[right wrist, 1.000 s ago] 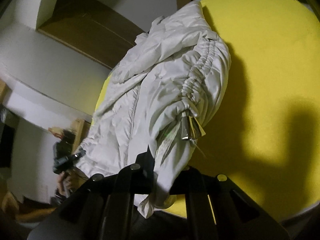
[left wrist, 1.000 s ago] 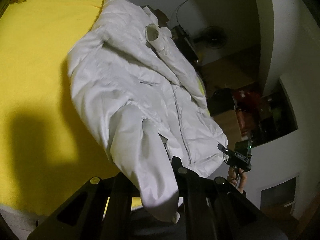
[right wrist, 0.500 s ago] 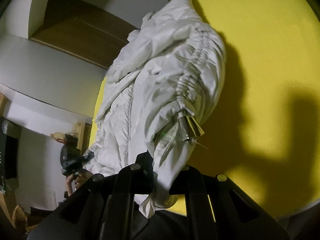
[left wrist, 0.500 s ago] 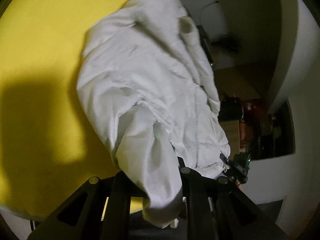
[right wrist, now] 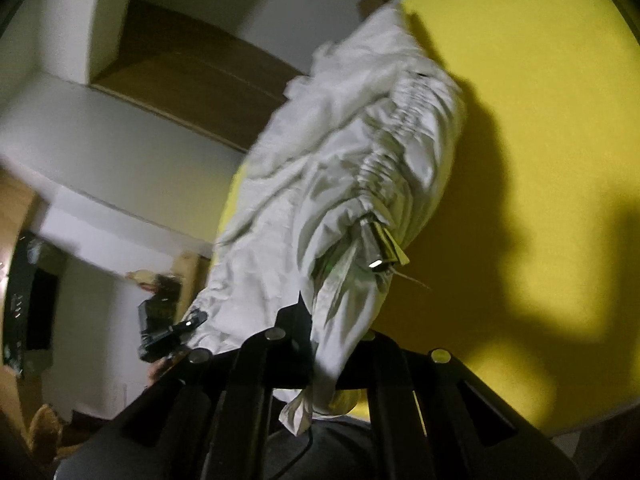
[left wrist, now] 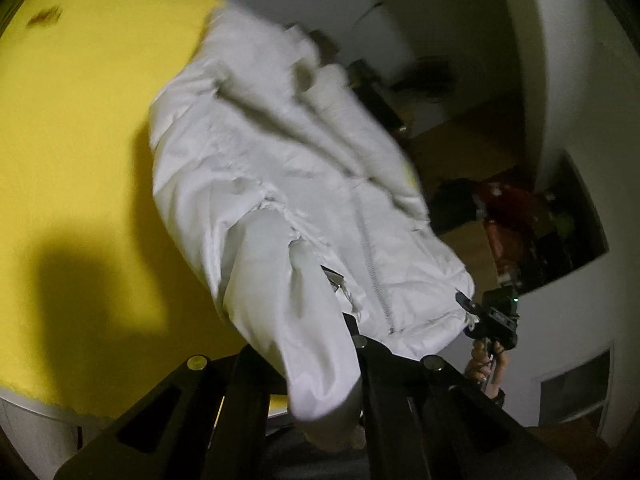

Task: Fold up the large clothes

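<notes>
Yellow tabletop (left wrist: 80, 140) fills the space beyond both sets of fingers, in a dim room with white walls. A white puffy jacket (left wrist: 280, 168) stretches from the tabletop's far part toward the cameras, its zipper (left wrist: 370, 256) running down the middle. The left gripper (left wrist: 320, 320) is clenched on one lower corner of the jacket, white fabric bunched between its fingers. The right gripper (right wrist: 332, 332) is clamped on the other corner, just below a gathered seam (right wrist: 384, 152) and hanging tags (right wrist: 384, 248). Dark shadows fall on the tabletop beside the jacket.
</notes>
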A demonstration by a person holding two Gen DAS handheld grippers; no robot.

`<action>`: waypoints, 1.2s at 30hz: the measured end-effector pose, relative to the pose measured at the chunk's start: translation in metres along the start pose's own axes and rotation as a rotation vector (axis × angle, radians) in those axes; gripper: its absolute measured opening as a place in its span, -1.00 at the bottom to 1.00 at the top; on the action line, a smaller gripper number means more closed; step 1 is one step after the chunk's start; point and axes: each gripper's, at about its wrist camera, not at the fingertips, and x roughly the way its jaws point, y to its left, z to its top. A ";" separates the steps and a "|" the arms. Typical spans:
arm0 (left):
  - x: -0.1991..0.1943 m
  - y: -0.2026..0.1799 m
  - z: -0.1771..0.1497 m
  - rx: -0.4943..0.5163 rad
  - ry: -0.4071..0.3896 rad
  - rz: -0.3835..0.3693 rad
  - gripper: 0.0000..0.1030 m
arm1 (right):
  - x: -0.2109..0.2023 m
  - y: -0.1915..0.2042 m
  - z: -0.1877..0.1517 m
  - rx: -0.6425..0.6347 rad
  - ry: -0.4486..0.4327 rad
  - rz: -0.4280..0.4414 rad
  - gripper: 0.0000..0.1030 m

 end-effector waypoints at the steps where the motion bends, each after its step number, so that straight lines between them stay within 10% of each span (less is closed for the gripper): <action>1: -0.005 -0.009 0.003 0.023 -0.009 -0.010 -0.99 | -0.005 0.006 0.001 -0.009 -0.011 0.021 -0.90; 17: -0.075 -0.005 -0.030 -0.076 -0.015 -0.097 -0.96 | -0.075 0.036 -0.036 -0.070 0.015 0.076 -0.90; 36: -0.045 -0.005 0.095 -0.096 -0.055 -0.114 -0.95 | -0.044 0.062 0.079 -0.144 0.037 0.075 -0.90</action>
